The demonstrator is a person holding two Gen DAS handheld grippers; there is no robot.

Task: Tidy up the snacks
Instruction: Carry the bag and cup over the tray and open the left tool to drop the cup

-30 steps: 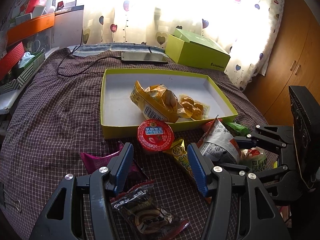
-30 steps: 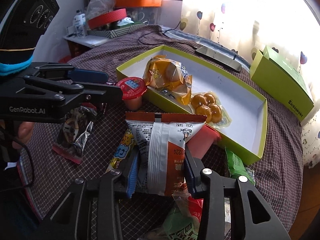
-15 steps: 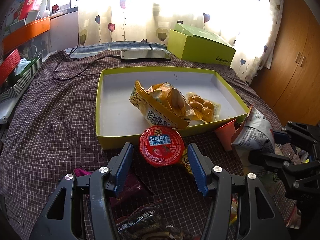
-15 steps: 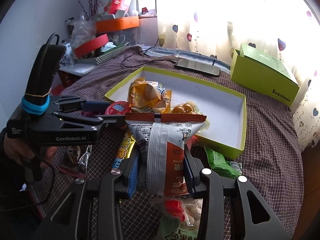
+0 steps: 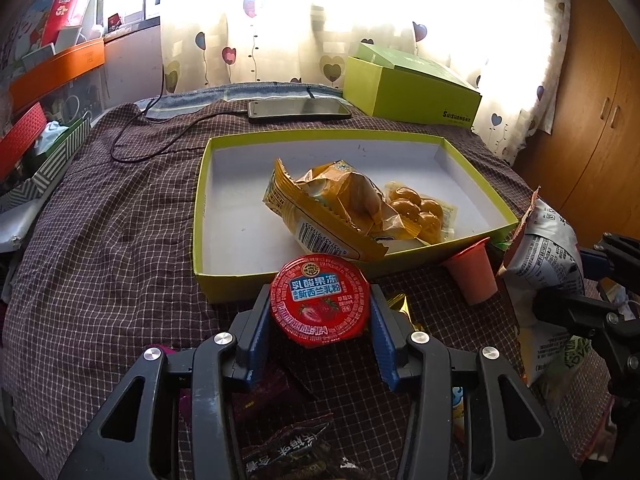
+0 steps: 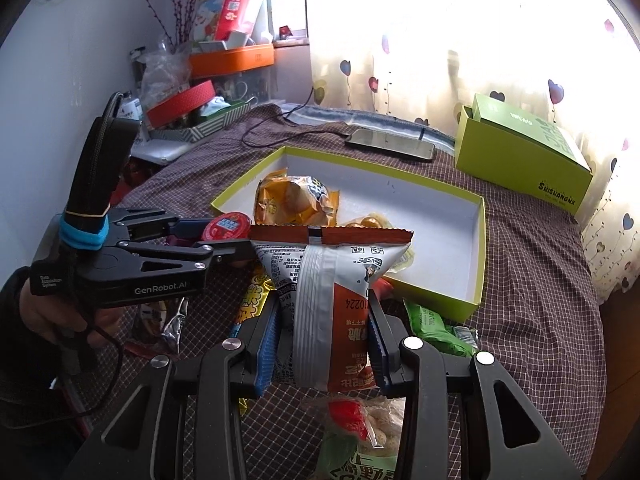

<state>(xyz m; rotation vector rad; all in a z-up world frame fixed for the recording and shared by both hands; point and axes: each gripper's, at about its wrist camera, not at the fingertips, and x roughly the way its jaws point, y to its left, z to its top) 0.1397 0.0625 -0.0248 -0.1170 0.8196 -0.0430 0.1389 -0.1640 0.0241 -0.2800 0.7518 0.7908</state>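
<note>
My left gripper [image 5: 319, 320] is shut on a red-lidded jelly cup [image 5: 319, 300], held just in front of the green tray's near wall [image 5: 248, 282]; the cup also shows in the right wrist view [image 6: 226, 226]. My right gripper [image 6: 322, 342] is shut on a white and orange snack bag [image 6: 328, 300], lifted above the cloth; the bag appears at the right in the left wrist view [image 5: 540, 256]. The tray [image 6: 478, 240] holds a yellow snack bag [image 5: 340, 204] and a pack of yellow balls [image 5: 418, 212].
A pink cup [image 5: 472, 276] stands by the tray's near right corner. Loose packets lie on the checked cloth: a green one [image 6: 434, 328], a yellow one [image 6: 252, 300], a dark one [image 5: 296, 452]. A phone [image 5: 298, 109] and a green box [image 5: 412, 84] lie behind the tray.
My left gripper moved forward and closed on the red jelly cup, which now sits higher. My right gripper lifted the white and orange bag off the cloth and to the right.
</note>
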